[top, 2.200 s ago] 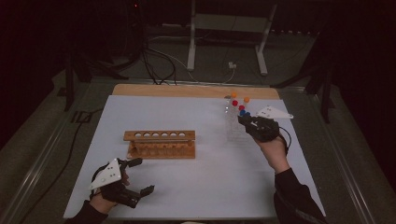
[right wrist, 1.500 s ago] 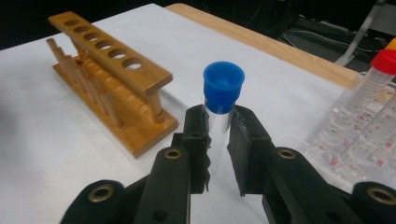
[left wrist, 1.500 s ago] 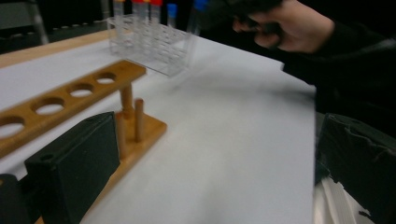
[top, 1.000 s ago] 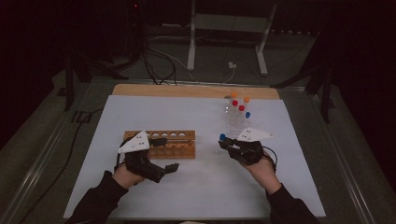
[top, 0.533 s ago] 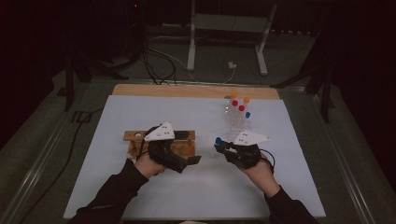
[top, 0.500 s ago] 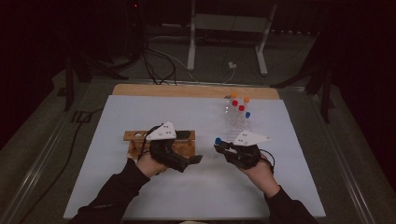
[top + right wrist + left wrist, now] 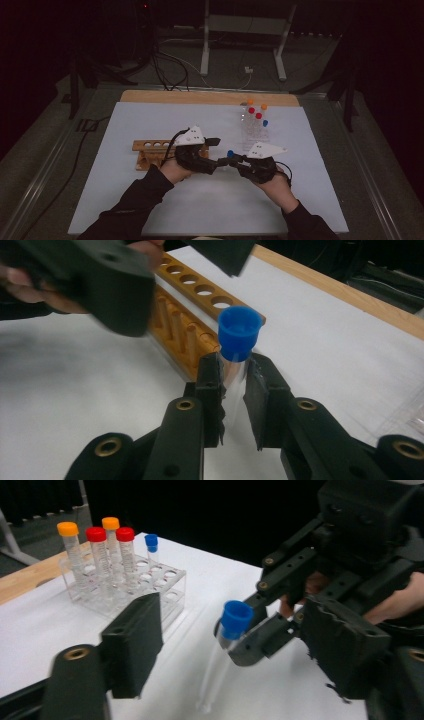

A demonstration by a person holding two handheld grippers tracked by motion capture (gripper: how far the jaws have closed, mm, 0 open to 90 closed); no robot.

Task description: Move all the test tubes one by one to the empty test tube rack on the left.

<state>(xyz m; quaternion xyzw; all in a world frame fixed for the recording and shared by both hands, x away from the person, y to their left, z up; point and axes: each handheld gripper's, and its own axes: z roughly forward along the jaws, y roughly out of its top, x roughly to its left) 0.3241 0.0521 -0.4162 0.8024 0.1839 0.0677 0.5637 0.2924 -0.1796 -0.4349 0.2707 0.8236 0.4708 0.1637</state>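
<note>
Right gripper [image 7: 232, 377] clamps one blue-capped tube [image 7: 239, 337] mid-tabletop [image 7: 150, 120]; left gripper [image 7: 220, 645] jaws closing around it, not touching. Five tubes in clear rack [image 7: 165, 582] near far right edge; front tabletop free.

- My left gripper [image 7: 214, 154] sits before the wooden rack [image 7: 155, 150].
- My right gripper [image 7: 239, 161] holds a tube [image 7: 235, 347] just beside it.
- The clear rack [image 7: 254, 131] stands behind.

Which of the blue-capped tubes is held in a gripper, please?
The blue-capped tube clamped in the right gripper; the other blue one stands in the clear rack.
</note>
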